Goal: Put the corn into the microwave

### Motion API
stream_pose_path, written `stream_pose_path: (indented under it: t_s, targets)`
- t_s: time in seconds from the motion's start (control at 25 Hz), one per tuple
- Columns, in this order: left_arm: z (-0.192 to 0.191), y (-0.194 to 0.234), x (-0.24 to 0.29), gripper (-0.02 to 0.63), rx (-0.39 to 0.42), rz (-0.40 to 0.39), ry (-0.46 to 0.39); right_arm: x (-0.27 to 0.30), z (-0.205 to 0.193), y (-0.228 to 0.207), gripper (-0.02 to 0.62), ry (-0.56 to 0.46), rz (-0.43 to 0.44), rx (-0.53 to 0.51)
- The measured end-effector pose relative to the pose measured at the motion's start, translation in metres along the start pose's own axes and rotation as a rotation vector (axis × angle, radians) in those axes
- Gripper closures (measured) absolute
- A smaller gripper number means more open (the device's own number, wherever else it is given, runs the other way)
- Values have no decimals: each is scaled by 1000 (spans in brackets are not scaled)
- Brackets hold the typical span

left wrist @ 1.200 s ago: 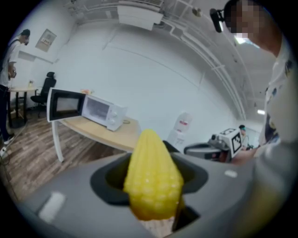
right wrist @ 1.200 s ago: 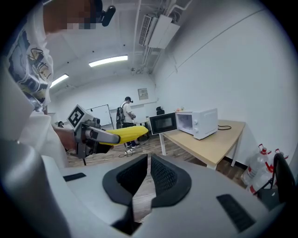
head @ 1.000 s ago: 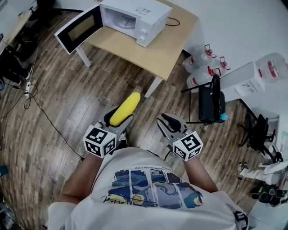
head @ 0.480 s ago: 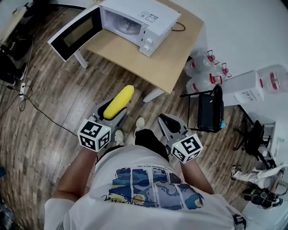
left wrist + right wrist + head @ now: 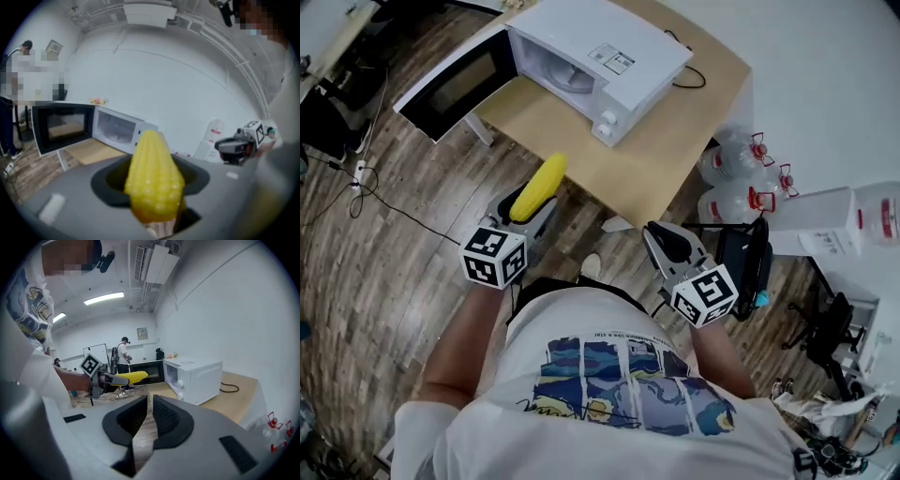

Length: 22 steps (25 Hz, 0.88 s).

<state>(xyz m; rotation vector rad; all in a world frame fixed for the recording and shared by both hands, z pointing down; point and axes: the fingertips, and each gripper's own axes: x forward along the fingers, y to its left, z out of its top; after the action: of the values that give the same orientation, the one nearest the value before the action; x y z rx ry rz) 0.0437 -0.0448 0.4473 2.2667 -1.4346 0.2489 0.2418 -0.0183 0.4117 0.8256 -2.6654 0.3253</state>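
A yellow corn cob [image 5: 536,187] sticks out forward from my left gripper [image 5: 528,210], which is shut on its thick end; in the left gripper view the corn [image 5: 154,180] fills the space between the jaws. The white microwave [image 5: 591,56] stands on the wooden table [image 5: 675,150] ahead with its door [image 5: 450,80] swung wide open to the left, and its cavity [image 5: 115,131] looks empty. My right gripper [image 5: 664,236] hovers at the table's near edge, jaws together with nothing in them [image 5: 151,414]. In the right gripper view the corn [image 5: 131,377] is to the left.
Large water bottles [image 5: 741,178] and a white box [image 5: 825,216] stand on the floor right of the table. A black chair [image 5: 741,258] is close to my right hand. Cables [image 5: 356,187] trail over the wooden floor at left. A person [image 5: 123,355] stands far behind.
Both grippers have travelled forward to the table and microwave, the left one still carrying the corn. The microwave door has stayed open.
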Motion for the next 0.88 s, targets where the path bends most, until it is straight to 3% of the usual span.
stream_pose_path:
  t_s: [0.4, 0.6, 0.88]
  targets:
    - [30, 66, 84, 354, -11, 122, 7, 16, 0, -58, 549, 38, 18, 39]
    - [43, 117, 131, 353, 7, 159, 18, 37, 10, -82, 551, 48, -63, 53]
    - [65, 176, 204, 353, 61, 127, 52, 74, 34, -104, 551, 39, -182, 112]
